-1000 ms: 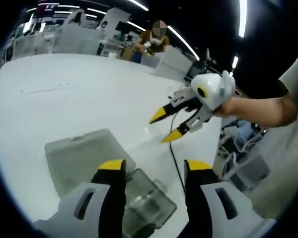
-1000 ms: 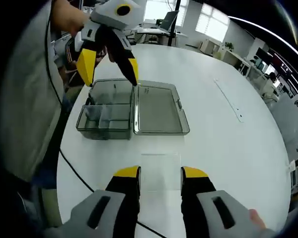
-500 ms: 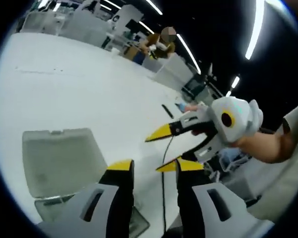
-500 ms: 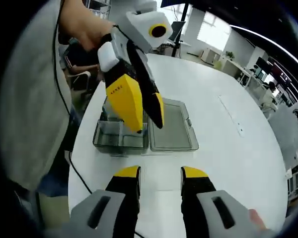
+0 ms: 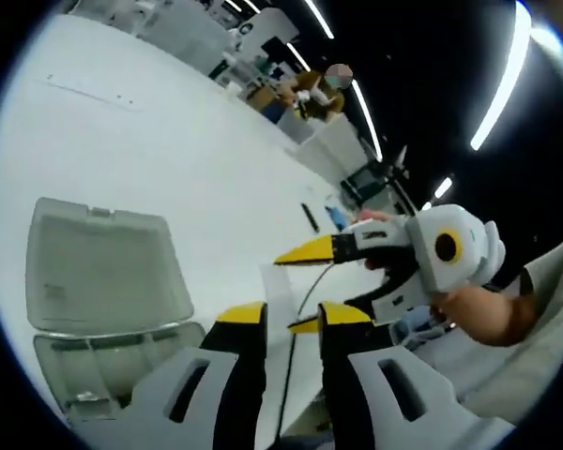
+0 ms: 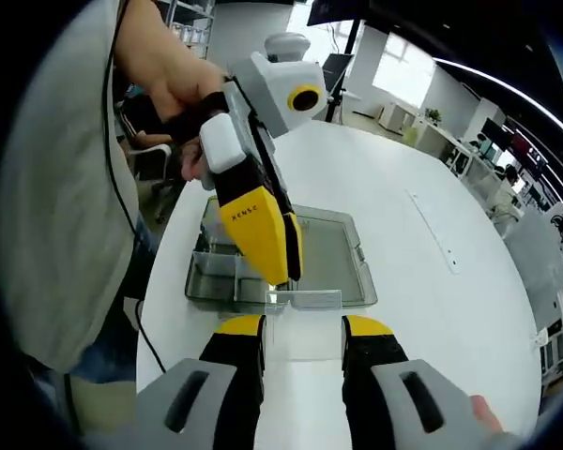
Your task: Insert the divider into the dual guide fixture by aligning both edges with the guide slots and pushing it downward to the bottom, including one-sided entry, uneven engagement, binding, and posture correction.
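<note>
Left gripper [image 6: 280,270] is closing on clear divider [image 6: 303,323] w/ right gripper [image 6: 303,330] also gripping it, near table edge, steadying both sides before fixture [image 6: 277,258].

The clear divider [image 6: 303,319] is so see-through that in the right gripper view you mostly get its top edge; its lower part drops behind the right gripper [image 6: 303,330], and whether those jaws actually pinch it is hard to say. The left gripper [image 6: 280,255] covers the middle of the grey box [image 6: 338,272], so the slots inside are hidden. In the left gripper view the box [image 5: 94,272] has its near half cut off behind the left gripper [image 5: 285,319], and the divider [image 5: 280,309] there is just a faint pale strip.
</note>
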